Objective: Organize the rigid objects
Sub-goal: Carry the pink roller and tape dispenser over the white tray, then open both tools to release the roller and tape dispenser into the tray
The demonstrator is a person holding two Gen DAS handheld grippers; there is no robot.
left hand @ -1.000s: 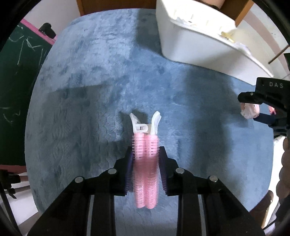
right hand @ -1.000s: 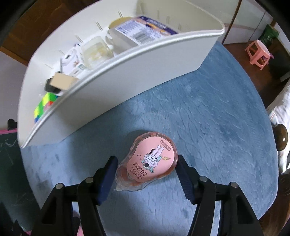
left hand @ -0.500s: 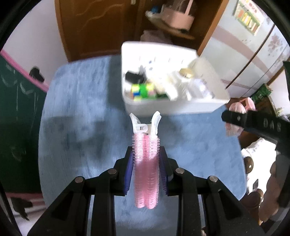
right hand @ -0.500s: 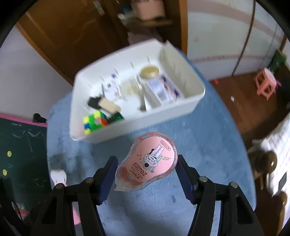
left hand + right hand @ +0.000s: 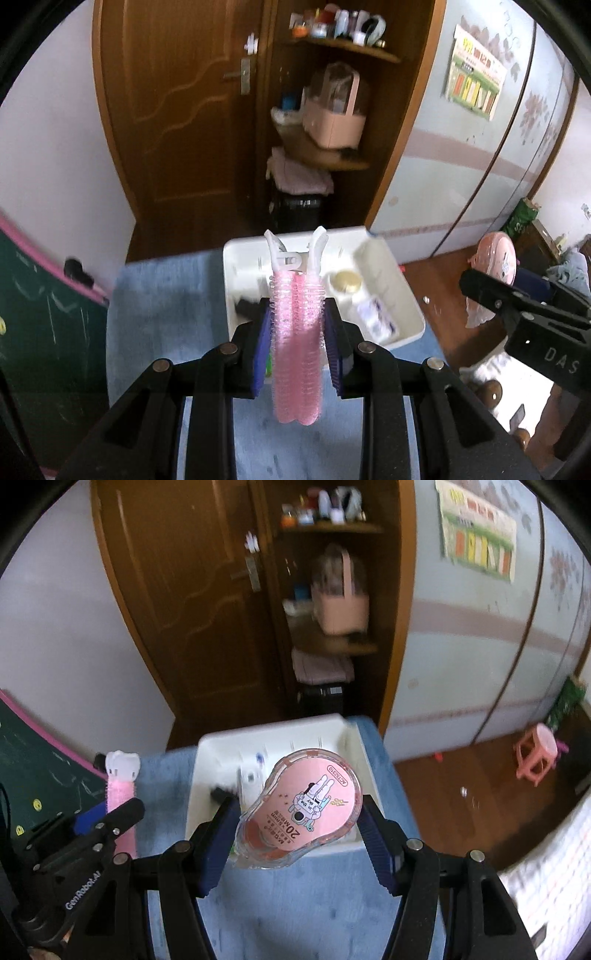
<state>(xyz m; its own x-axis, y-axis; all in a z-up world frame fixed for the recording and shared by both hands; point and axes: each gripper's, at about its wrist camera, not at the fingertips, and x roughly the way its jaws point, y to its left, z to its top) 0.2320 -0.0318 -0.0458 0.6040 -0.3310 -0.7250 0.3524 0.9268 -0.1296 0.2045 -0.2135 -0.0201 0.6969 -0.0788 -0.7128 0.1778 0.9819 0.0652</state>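
My left gripper (image 5: 296, 343) is shut on a pink hair-roller clip (image 5: 296, 332) with white handles and holds it high in the air before the white bin (image 5: 413, 310). My right gripper (image 5: 299, 834) is shut on a pink correction-tape dispenser (image 5: 306, 808), also raised, with the white bin (image 5: 201, 771) beyond it. The bin sits on the blue cloth-covered table (image 5: 162, 295) and holds several small items. The right gripper with the tape shows at the right of the left wrist view (image 5: 495, 266); the left gripper with the clip shows at the left of the right wrist view (image 5: 120, 797).
A wooden door (image 5: 177, 110) and corner shelves with a pink basket (image 5: 332, 118) stand behind the table. A green chalkboard (image 5: 44, 325) is at the left. A pink stool (image 5: 537, 753) stands on the wooden floor at the right.
Both grippers have risen and tilted up from the table with their objects. The bin now looks small and far below, and the room behind has come into view.
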